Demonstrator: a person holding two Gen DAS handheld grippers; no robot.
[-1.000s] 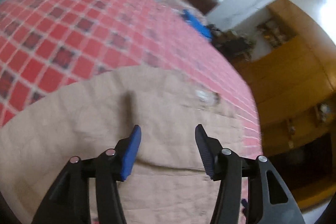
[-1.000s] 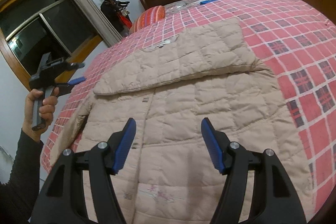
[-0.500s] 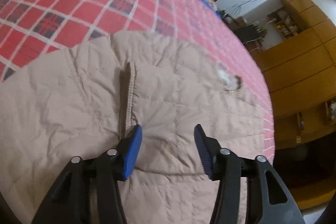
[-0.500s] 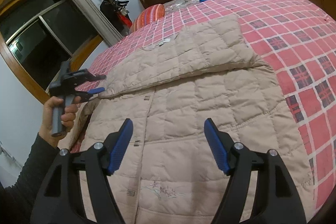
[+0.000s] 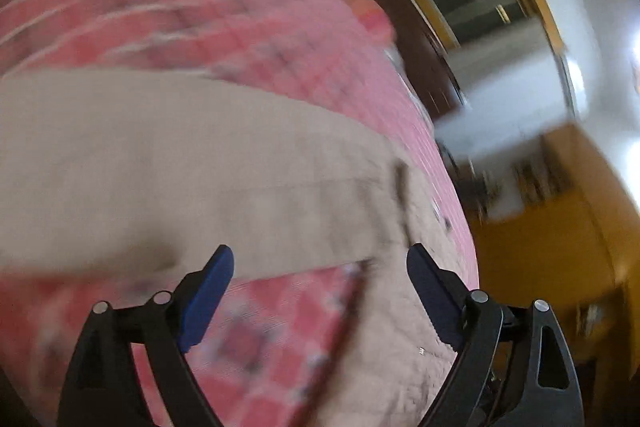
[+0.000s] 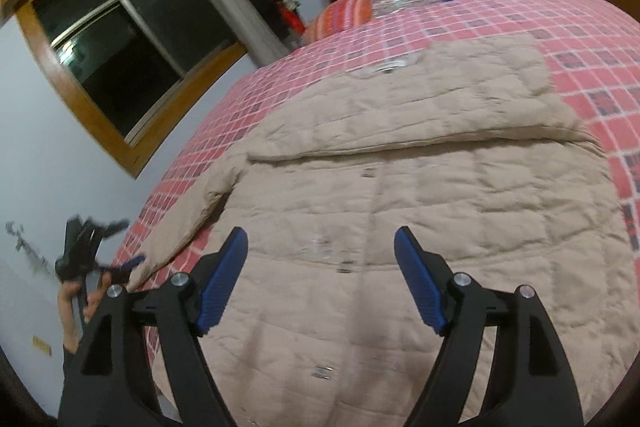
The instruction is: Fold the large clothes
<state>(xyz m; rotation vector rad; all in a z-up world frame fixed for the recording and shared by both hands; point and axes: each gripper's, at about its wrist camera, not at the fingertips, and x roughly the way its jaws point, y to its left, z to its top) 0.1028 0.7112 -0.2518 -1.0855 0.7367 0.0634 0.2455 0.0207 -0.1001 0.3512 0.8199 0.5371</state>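
Beige quilted puffer coat (image 6: 420, 195) lies flat on the red checked bedspread (image 6: 592, 27); left gripper (image 5: 320, 267) and right gripper (image 6: 320, 247) both spread wide, holding nothing.

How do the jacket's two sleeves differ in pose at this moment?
One sleeve lies folded flat across the beige quilted jacket; the other sleeve is stretched out sideways onto the red checked bedspread. The folded sleeve has no gripper near it; the outstretched sleeve's cuff lies next to the left gripper. Both sleeves share the same beige quilted fabric.
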